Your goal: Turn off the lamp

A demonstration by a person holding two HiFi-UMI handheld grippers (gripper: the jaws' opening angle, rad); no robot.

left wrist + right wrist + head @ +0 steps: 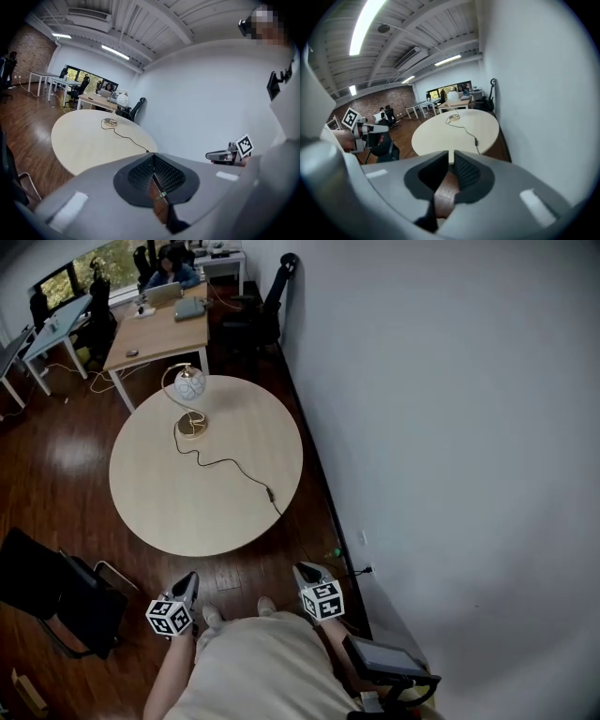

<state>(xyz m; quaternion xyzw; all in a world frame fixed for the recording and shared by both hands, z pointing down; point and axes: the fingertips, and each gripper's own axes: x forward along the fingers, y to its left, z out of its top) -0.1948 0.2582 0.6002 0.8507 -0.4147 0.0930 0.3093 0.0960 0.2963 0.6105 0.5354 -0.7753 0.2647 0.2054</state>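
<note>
The lamp (190, 384), a pale globe on a curved gold stem and round base, stands on the far side of the round table (155, 498). Its black cord (225, 463) trails across the top to an inline switch (270, 493) near the near-right edge. Both grippers hang well short of the table, above the wooden floor (56, 451). The left gripper (190, 577) has its jaws pressed together, empty. The right gripper (302, 568) has its jaws a thin slit apart, nothing between. Each carries a cube of black-and-white square markers.
</note>
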